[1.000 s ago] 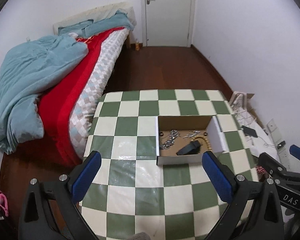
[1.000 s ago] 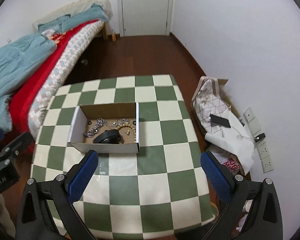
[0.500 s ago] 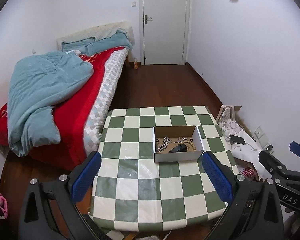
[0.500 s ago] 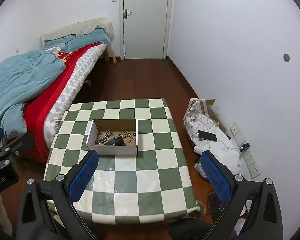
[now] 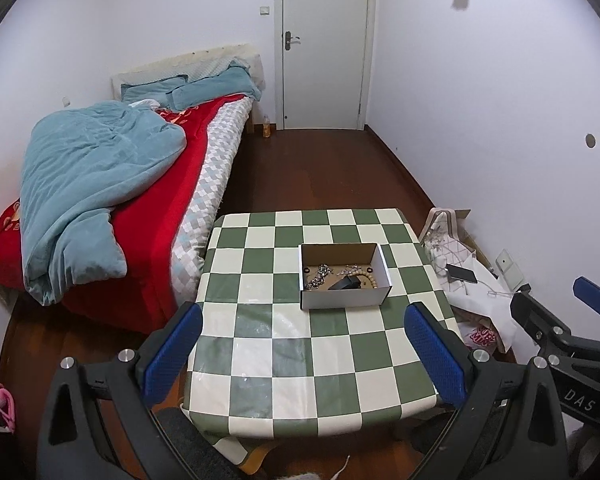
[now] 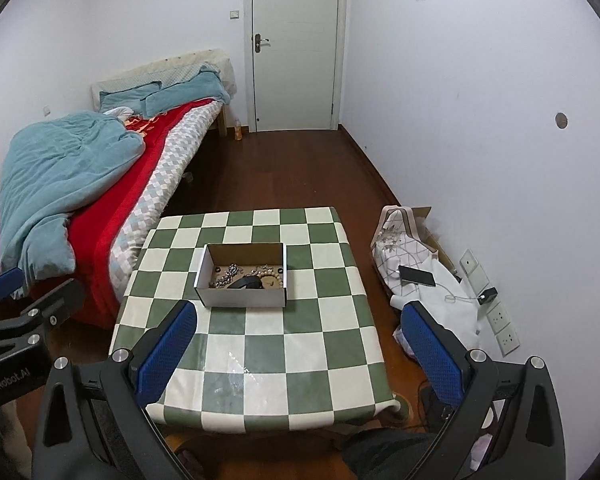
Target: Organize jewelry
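Observation:
A shallow cardboard box sits on the green-and-white checked table. Inside lie silver chains, a wooden bead bracelet, a black item and small dark rings. My left gripper hangs open, high above and well back from the table's near edge. My right gripper is open too, at a similar height. Neither holds anything. Each gripper shows at the edge of the other's view.
A bed with a teal duvet and red cover stands left of the table. A white bag, a phone on white cloth and wall sockets lie to the right. A closed door is at the far end of the wooden floor.
Both grippers have pulled up and back from the table, so the box looks smaller and much more of the room shows. Both stay open; the jewelry in the box has not moved.

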Demonstrator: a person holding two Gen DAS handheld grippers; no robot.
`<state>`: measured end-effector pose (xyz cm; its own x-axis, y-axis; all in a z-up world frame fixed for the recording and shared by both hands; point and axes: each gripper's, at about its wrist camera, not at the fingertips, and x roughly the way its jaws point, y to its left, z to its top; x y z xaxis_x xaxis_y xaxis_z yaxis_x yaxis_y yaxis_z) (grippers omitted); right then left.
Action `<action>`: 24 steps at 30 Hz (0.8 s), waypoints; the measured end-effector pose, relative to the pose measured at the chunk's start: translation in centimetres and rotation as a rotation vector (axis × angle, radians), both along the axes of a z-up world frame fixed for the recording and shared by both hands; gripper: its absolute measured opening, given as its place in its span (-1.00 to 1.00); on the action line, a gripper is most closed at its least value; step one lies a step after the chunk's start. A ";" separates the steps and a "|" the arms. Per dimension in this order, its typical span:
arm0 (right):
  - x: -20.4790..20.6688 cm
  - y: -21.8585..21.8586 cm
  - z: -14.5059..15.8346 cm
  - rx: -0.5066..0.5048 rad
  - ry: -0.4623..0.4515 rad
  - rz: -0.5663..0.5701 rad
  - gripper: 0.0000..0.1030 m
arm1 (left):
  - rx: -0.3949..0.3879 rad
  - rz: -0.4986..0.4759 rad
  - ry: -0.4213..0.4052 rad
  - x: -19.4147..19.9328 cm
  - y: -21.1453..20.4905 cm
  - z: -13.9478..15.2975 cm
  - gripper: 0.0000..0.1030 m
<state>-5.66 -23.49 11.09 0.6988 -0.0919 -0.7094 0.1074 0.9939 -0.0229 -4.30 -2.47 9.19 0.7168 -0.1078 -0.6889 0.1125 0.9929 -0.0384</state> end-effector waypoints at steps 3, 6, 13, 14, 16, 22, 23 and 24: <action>-0.3 -0.1 0.3 0.010 0.002 0.000 1.00 | 0.001 0.004 0.002 -0.1 0.2 0.1 1.00; -0.2 -0.1 0.4 0.011 0.002 0.000 1.00 | 0.006 0.017 -0.003 0.1 0.3 0.2 1.00; 1.5 -0.1 0.9 -0.012 -0.002 -0.007 1.00 | 0.010 0.044 -0.003 2.0 0.4 0.5 1.00; 1.9 -0.1 0.9 -0.018 -0.003 -0.007 1.00 | 0.015 0.046 0.001 2.4 0.3 0.5 1.00; 2.9 -0.1 0.9 -0.019 -0.001 -0.012 1.00 | 0.020 0.056 0.000 3.2 0.2 0.4 1.00; 5.7 -0.2 0.3 -0.036 0.012 -0.025 1.00 | 0.034 0.073 0.010 5.4 0.1 0.0 1.00; 6.1 -0.2 0.1 -0.043 0.016 -0.026 1.00 | 0.035 0.074 0.013 5.8 0.0 -0.2 1.00; 6.6 -0.2 -0.1 -0.047 0.023 -0.026 1.00 | 0.040 0.075 0.020 6.1 -0.1 -0.3 1.00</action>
<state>0.98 -23.69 10.97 0.6796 -0.1437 -0.7194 0.1326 0.9885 -0.0721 1.82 -2.59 8.91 0.7078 -0.0266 -0.7059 0.0374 0.9993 -0.0002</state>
